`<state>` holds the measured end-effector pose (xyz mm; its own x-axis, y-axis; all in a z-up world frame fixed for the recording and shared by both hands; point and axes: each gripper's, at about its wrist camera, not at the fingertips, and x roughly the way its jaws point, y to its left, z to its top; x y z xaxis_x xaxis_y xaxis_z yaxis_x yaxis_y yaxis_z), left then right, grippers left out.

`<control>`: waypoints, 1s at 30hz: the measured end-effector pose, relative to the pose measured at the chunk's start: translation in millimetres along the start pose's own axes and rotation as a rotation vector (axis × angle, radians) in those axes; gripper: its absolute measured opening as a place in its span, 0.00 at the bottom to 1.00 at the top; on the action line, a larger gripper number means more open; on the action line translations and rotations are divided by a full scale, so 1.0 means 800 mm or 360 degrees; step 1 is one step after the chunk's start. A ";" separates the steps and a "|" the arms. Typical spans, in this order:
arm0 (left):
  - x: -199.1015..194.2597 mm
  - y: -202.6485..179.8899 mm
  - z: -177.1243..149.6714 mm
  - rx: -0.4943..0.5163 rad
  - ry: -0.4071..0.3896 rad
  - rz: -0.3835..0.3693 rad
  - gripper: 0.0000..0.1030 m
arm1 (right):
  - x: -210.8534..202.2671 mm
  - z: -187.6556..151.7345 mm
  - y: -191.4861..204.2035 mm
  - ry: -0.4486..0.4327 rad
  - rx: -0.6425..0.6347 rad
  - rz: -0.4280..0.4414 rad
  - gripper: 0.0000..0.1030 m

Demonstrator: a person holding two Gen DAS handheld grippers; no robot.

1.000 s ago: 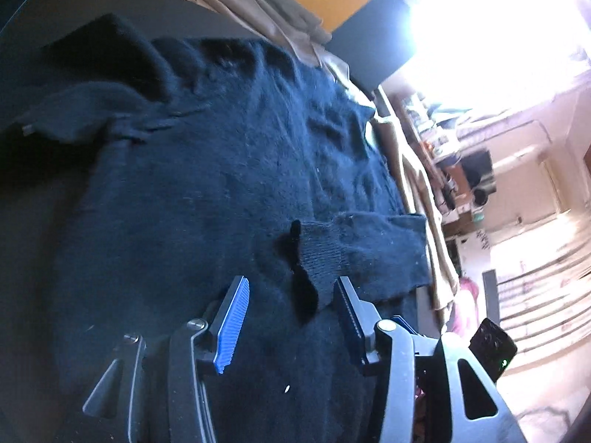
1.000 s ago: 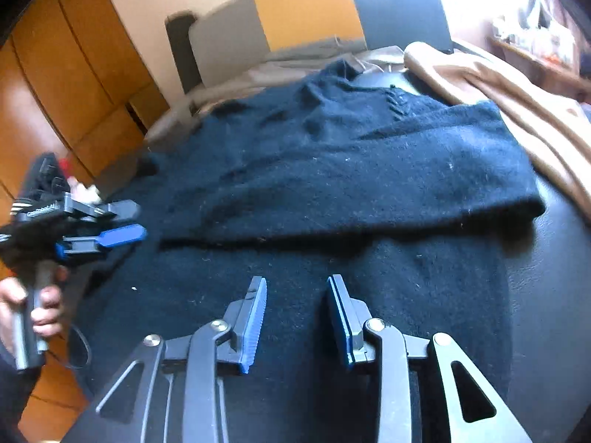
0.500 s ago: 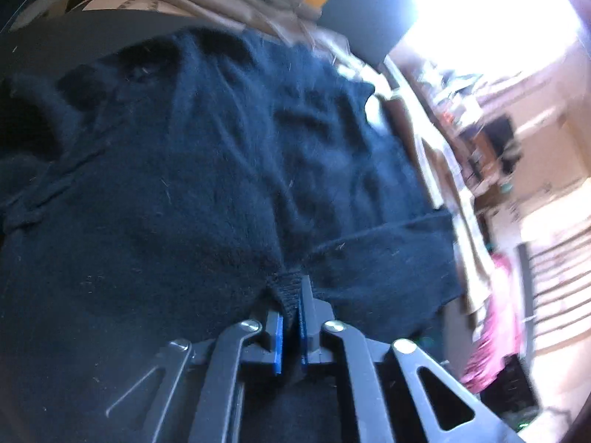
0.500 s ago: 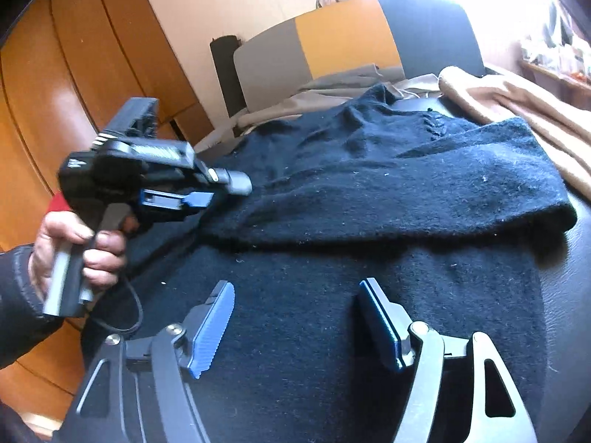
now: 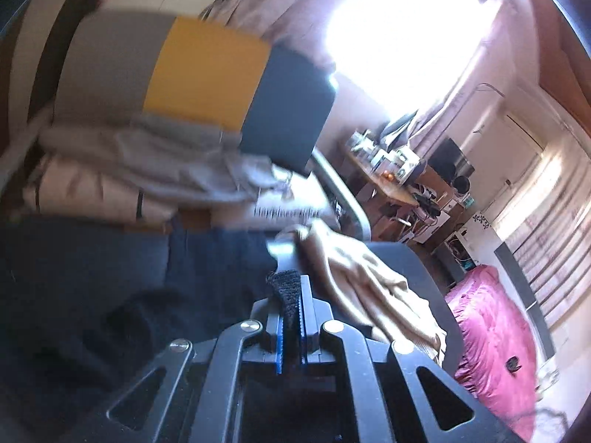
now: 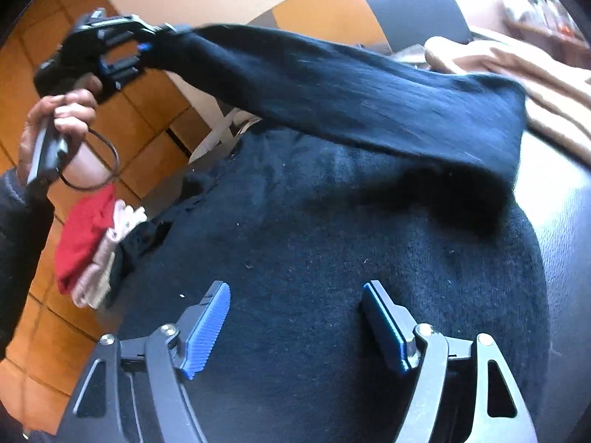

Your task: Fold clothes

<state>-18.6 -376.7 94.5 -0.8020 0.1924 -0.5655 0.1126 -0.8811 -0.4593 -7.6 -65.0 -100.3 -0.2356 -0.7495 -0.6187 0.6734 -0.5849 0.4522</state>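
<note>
A black knit sweater [image 6: 332, 258] lies spread on a dark table. My left gripper [image 5: 291, 295] is shut on the cuff of the sweater's sleeve [image 5: 286, 284]. In the right wrist view the left gripper [image 6: 147, 46] holds the sleeve [image 6: 351, 96] lifted and stretched in the air above the sweater's body. My right gripper [image 6: 295, 295] is open and empty, low over the sweater's lower part.
A beige garment [image 6: 517, 70] lies at the table's right side; it also shows in the left wrist view [image 5: 369, 277]. A grey, yellow and dark chair back [image 5: 192, 74] stands behind with folded clothes [image 5: 129, 170]. Red and pink clothes [image 6: 92, 247] hang at the left edge.
My left gripper shut on the sleeve cuff and has lifted it up and to the left, pulling the sleeve off the sweater. My right gripper opened wider and moved closer to the sweater.
</note>
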 end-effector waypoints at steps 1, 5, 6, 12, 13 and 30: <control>-0.011 -0.002 0.004 0.0021 -0.0035 0.0019 0.04 | -0.001 0.001 -0.001 0.0006 0.0017 0.0002 0.75; -0.045 0.030 -0.005 -0.0017 -0.0074 0.0090 0.04 | -0.004 0.005 -0.006 0.0029 0.0086 0.0009 0.75; -0.048 0.044 -0.014 -0.0043 -0.0062 0.0126 0.04 | -0.005 0.006 -0.007 0.0035 0.0103 0.0011 0.75; -0.054 0.159 -0.086 -0.0325 0.0046 0.0325 0.04 | -0.012 0.015 -0.015 0.0044 0.0145 -0.0030 0.78; -0.055 0.179 -0.097 -0.0381 0.0052 0.0340 0.04 | -0.013 0.017 -0.017 0.0044 0.0148 -0.0041 0.78; -0.017 0.212 -0.171 -0.0431 0.0221 0.0286 0.05 | 0.013 0.138 -0.057 -0.0073 0.0078 -0.0115 0.78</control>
<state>91.9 -469.5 -69.2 -0.6700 0.1178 -0.7330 0.4111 -0.7633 -0.4984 -117.9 -80.2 -56.4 -0.3146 -0.7177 -0.6213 0.6186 -0.6514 0.4393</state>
